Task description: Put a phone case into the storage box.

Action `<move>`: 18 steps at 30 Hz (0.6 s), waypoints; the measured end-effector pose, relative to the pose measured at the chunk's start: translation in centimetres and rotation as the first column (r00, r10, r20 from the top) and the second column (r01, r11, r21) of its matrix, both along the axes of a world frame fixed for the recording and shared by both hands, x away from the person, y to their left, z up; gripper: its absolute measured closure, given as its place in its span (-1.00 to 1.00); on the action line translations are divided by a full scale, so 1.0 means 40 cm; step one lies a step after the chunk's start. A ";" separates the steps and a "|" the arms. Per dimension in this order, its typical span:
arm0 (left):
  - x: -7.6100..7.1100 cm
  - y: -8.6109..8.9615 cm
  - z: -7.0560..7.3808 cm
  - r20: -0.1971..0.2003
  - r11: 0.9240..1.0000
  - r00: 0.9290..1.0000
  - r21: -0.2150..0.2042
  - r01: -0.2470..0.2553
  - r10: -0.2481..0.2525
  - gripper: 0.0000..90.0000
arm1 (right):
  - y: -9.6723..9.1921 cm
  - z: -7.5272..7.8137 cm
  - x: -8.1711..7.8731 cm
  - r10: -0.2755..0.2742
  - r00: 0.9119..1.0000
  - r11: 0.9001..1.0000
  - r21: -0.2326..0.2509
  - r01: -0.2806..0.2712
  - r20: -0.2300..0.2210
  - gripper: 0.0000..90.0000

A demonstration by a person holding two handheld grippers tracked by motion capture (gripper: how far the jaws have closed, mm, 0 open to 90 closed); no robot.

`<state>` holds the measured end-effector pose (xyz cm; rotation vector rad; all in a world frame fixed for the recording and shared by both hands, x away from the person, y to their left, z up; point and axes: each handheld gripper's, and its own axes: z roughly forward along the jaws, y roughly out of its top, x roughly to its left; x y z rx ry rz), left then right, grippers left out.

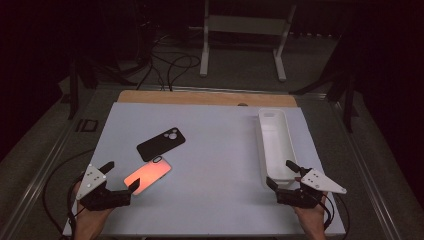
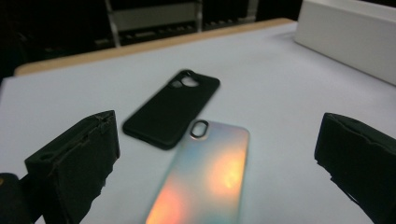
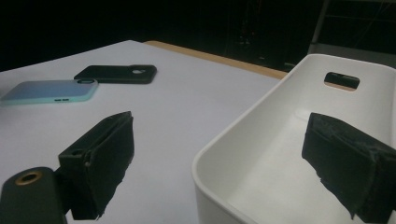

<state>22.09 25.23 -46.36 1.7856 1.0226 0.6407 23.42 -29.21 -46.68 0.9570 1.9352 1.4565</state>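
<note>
black two-jaw claws (image 1: 120, 176) (image 1: 281, 174), grey three-cornered top plates, trailing black cables.

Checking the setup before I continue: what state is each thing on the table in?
Black phone case: flat, back up, released.
Iridescent phone case: flat, back up, touching the black one.
White bin: upright, empty.
Left hand-held gripper: open, holding nothing.
Right hand-held gripper: open, astride the bin's near wall.

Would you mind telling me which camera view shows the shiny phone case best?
The left gripper view: the shiny phone case lies close, between the open jaws. The high view shows it small and glowing orange; the right gripper view shows it far off, edge-on.
</note>
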 end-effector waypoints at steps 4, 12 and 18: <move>0.005 -0.015 -0.006 -0.020 0.999 1.000 0.036 0.016 -0.015 -1.00 | -0.005 0.001 0.001 -0.002 1.000 1.000 -0.001 0.002 0.000 -0.80; 0.008 -0.006 -0.006 -0.043 1.000 0.999 0.027 0.004 -0.003 -1.00 | -0.011 -0.002 0.002 -0.008 1.000 1.000 0.005 0.008 -0.006 -0.80; 0.019 0.000 -0.001 -0.073 0.998 0.997 0.058 -0.018 0.023 -1.00 | 0.001 -0.007 0.005 0.002 1.000 1.000 -0.011 -0.002 -0.015 -0.80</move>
